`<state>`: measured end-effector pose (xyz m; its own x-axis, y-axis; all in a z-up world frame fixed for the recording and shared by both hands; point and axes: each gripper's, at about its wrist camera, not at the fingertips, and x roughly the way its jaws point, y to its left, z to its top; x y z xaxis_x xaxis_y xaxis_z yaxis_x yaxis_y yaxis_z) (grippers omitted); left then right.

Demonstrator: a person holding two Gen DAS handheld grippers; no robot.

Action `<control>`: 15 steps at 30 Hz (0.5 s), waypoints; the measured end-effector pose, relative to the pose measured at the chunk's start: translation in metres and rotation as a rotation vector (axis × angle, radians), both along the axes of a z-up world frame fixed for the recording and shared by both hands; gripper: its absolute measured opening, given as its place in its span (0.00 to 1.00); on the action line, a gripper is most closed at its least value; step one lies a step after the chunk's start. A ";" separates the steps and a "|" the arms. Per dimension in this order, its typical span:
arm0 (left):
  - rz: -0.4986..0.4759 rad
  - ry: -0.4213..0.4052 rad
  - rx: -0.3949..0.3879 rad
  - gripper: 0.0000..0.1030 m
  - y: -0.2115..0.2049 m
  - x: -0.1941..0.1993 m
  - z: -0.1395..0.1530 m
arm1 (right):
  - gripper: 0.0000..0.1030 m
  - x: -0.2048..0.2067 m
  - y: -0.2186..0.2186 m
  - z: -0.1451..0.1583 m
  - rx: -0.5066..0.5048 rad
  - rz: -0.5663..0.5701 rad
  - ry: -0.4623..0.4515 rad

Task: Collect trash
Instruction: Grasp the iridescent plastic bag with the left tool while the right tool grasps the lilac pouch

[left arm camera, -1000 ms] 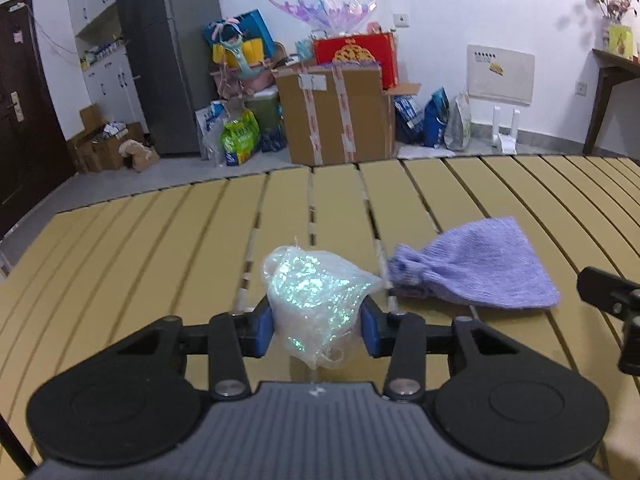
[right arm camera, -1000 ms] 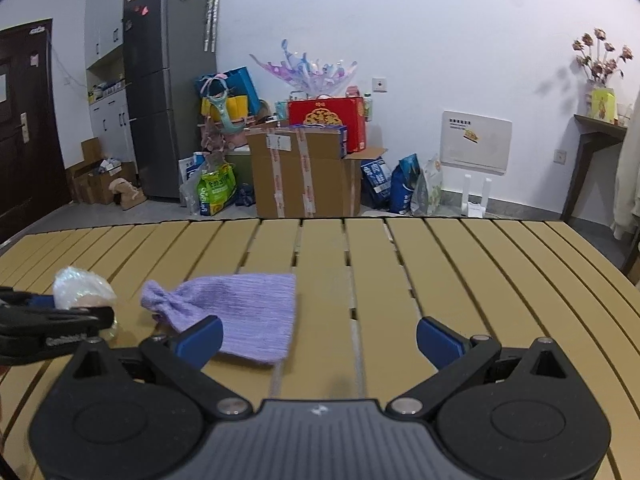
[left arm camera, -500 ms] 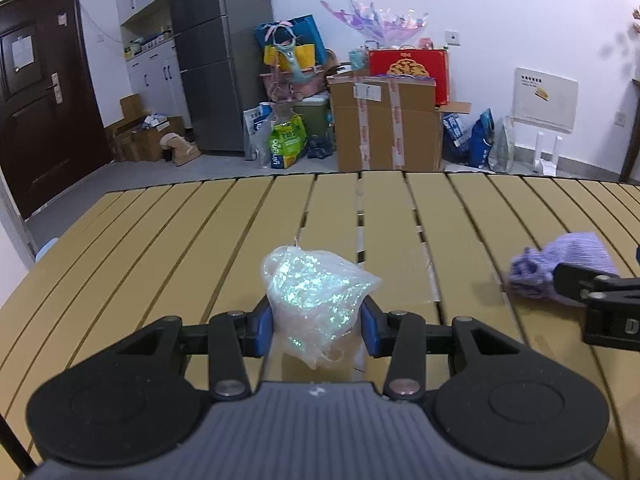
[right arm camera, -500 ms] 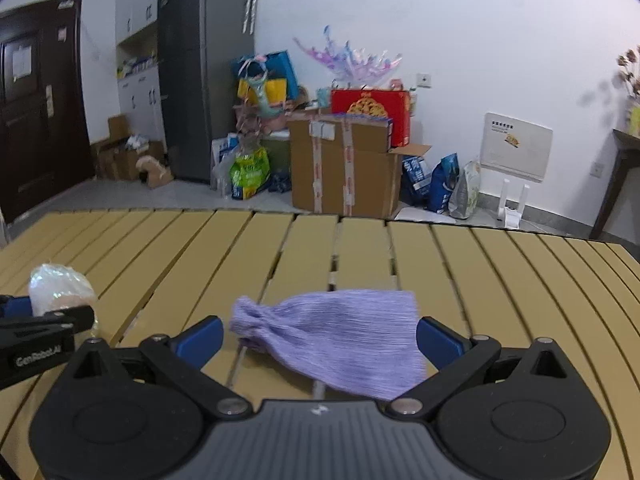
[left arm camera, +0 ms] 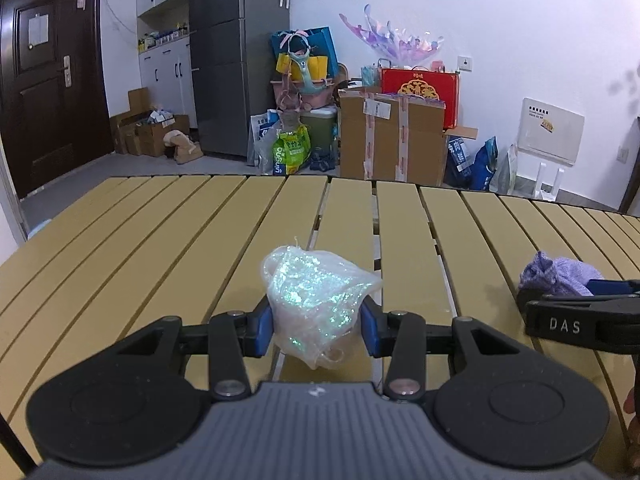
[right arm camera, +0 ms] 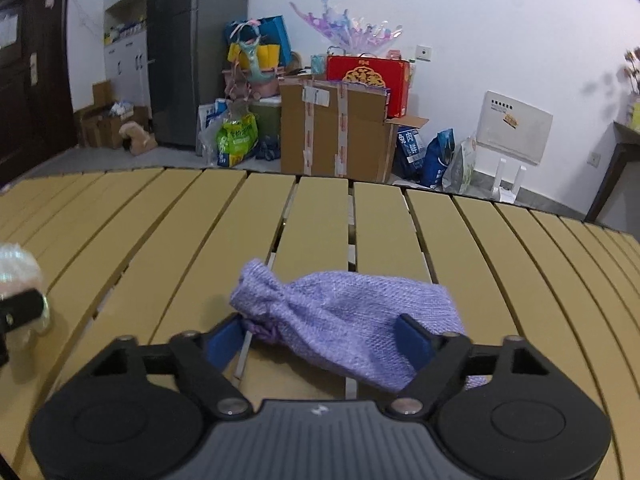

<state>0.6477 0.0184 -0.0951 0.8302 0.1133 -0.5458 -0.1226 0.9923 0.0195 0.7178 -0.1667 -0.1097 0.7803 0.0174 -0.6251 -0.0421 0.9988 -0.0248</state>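
Fingers of your right gripper, just closing, hide the purple pouch's sides; "DAS" shows. Your left gripper pinches the shiny wrapper.

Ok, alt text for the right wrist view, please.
The right tool, jaws just closing, straddles a purple knitted pouch lying on a yellow slatted table. At far left the left tool's tip holds a crumpled iridescent plastic wrapper; boxes and bags line the wall behind.
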 end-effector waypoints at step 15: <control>-0.007 -0.033 0.046 0.42 -0.010 -0.019 0.015 | 0.11 -0.038 -0.014 0.027 0.033 0.038 -0.077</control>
<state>0.6291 0.0086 -0.0797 0.8485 0.1315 -0.5125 -0.1166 0.9913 0.0613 0.6795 -0.1807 -0.0825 0.8243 0.0676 -0.5621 -0.0796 0.9968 0.0031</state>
